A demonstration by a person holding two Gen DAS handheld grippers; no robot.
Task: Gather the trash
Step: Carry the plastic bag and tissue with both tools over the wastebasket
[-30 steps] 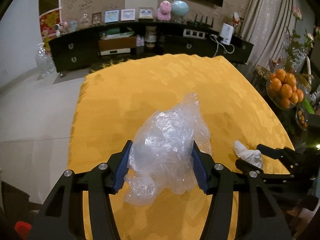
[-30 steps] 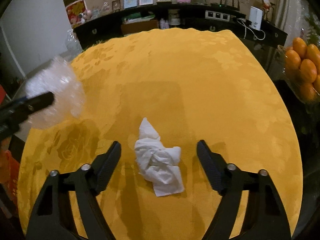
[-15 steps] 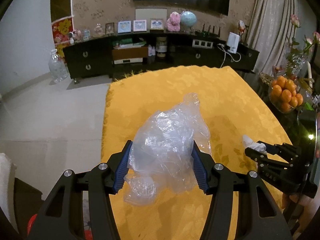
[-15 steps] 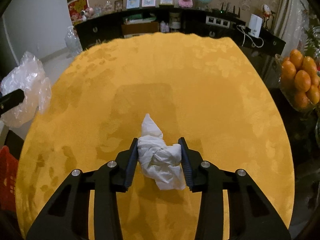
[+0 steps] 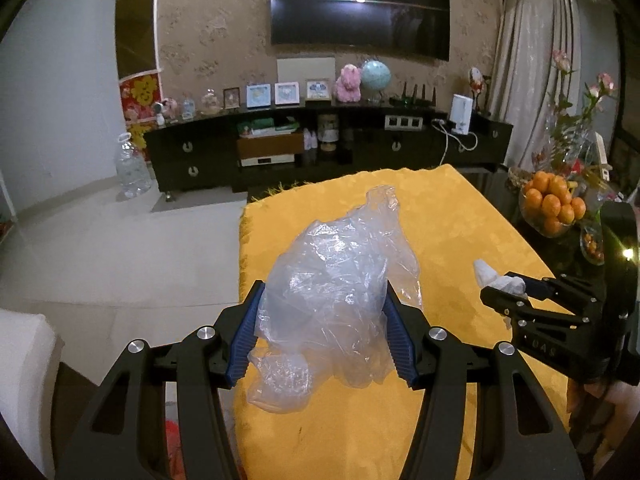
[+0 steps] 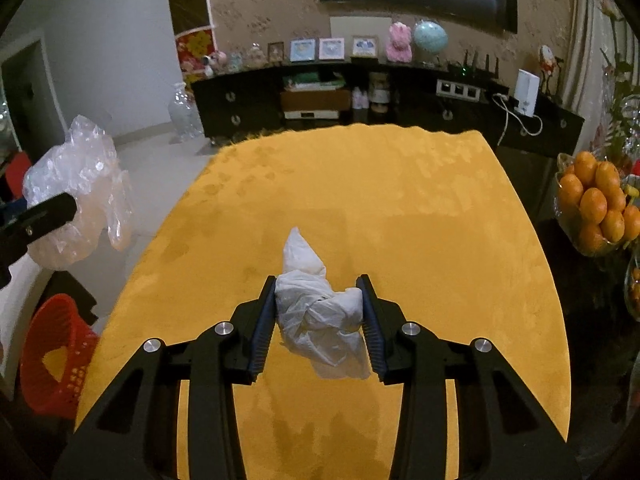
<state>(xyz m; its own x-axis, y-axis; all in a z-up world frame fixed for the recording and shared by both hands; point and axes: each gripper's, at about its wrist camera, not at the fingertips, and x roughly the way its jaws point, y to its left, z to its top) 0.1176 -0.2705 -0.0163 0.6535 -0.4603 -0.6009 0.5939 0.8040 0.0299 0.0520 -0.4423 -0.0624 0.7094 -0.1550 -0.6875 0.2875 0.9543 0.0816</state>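
Here both grippers carry trash above the yellow tablecloth (image 6: 400, 208). The left gripper (image 5: 320, 320) has its blue-padded fingers (image 5: 242, 336) pressed against the two sides of a crumpled clear plastic bag (image 5: 336, 280) — the bag bulges up and forward past the fingertips, and a loose fold of it hangs down below them. In the right wrist view the same bag shows at the far left, off the table's edge and over the pale floor. The right gripper (image 6: 320, 312) is closed narrowly on a wad of white tissue (image 6: 316, 308), with both pads touching it; one pointed end of the tissue sticks up ahead of the fingers, and a flap droops beneath. Seen from the left wrist view, the right gripper sits to the right of the left one, the white wad showing at its tip over the cloth. A red basket (image 6: 56, 356) stands on the floor beside the table's left edge, low in the right wrist view. A bowl of oranges (image 6: 596, 204) sits off the right side of the table, apart from both grippers. Beyond the table a dark cabinet (image 5: 320, 148) runs along the wall — a television (image 5: 360, 12) is mounted above it.
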